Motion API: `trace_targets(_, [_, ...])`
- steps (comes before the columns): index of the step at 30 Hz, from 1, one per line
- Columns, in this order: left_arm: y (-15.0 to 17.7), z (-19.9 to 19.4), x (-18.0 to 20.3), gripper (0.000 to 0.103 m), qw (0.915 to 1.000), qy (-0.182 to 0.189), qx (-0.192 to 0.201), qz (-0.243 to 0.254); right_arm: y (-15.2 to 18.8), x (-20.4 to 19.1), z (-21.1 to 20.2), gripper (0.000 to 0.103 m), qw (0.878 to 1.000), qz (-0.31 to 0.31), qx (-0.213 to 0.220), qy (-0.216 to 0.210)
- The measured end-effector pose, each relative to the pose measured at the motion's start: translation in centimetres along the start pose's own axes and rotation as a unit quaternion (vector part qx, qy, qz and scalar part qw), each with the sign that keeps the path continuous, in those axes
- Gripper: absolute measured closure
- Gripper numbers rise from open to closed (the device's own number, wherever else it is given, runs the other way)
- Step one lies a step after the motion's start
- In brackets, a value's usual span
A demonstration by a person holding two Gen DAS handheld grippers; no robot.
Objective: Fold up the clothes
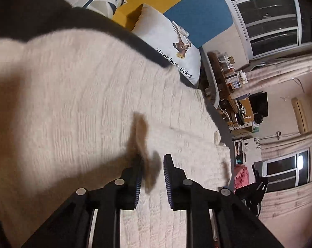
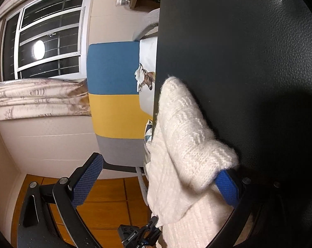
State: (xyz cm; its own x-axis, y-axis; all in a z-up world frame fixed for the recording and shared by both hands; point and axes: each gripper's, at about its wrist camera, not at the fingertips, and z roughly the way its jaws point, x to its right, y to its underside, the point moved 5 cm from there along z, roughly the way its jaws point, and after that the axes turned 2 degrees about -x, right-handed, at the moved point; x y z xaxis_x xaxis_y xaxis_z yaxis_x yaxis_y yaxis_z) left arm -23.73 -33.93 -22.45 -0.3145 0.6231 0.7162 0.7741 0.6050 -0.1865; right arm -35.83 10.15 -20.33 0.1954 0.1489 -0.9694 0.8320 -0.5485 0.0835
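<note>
Right now the cream knit sweater [image 1: 98, 103] lies spread over a dark leather surface [image 2: 238, 51], with a deer-print pillow [image 1: 168, 47] at its far edge. Just above the knit, the left gripper [image 1: 152, 177] has its jaws parted, with nothing between them. Over in the right wrist view, the right gripper [image 2: 160, 177] is spread wide, a folded sweater flap [image 2: 189, 136] draped over its right blue pad.

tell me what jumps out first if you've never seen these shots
A cream knit sweater fills the left wrist view, spread over a dark surface, with the left gripper just above it, jaws slightly apart. In the right wrist view a fold of it drapes over one blue pad of the wide-open right gripper. Behind sits a deer-print pillow against a blue and yellow panel.
</note>
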Motion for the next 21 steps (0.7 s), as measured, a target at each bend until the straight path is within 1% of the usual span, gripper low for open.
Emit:
trace_targets(4, [-1.0,0.6,0.7,0.082,0.9998,0.002,-0.019,0.006,-0.1,-0.4,0.6,0.001,1.0,0.0,-0.001,0.001])
trace_targets(5, [-1.1,1.0,0.9,0.082,0.9995,0.0,-0.03,0.008,-0.1,-0.5,0.7,0.001,1.0,-0.002,-0.001,0.005])
trace_targets(6, [-1.1,1.3,1.2,0.082,0.9992,-0.008,-0.036,0.014,-0.1,-0.6,0.8,0.001,1.0,-0.005,-0.002,0.007])
trace_targets(7, [-1.0,1.6,1.4,0.085,0.9989,-0.019,-0.039,0.02,-0.1,-0.6,0.9,0.001,1.0,-0.009,-0.002,0.01])
trace_targets(8, [-1.0,1.6,1.8,0.096,0.9984,-0.032,-0.033,0.034,-0.1,-0.7,0.9,0.001,1.0,-0.015,-0.002,0.014])
trace_targets(12, [-1.3,-1.6,4.3,0.097,0.9972,-0.019,0.028,0.066,-0.2,-1.1,0.7,0.001,0.999,-0.037,0.0,0.023])
trace_targets(13, [-1.4,-2.4,4.9,0.097,0.9962,-0.014,0.044,0.074,-0.3,-1.3,0.6,0.001,0.999,-0.038,-0.001,0.017])
trace_targets(16, [-1.6,-5.0,6.8,0.097,0.9912,-0.001,0.091,0.096,-0.4,-2.2,0.3,0.001,0.999,-0.026,-0.009,-0.028])
trace_targets(17, [-1.6,-5.9,7.5,0.097,0.9889,0.003,0.106,0.104,-0.4,-2.2,0.3,0.001,0.999,-0.02,-0.01,-0.035])
trace_targets(20, [-1.1,-5.3,7.1,0.097,0.9885,-0.027,0.091,0.118,-0.3,-1.7,0.7,0.001,0.999,0.008,-0.015,-0.033])
trace_targets(21, [-0.9,-5.1,6.7,0.097,0.9887,-0.036,0.089,0.115,-0.2,-1.5,0.9,0.001,0.999,0.018,-0.018,-0.029])
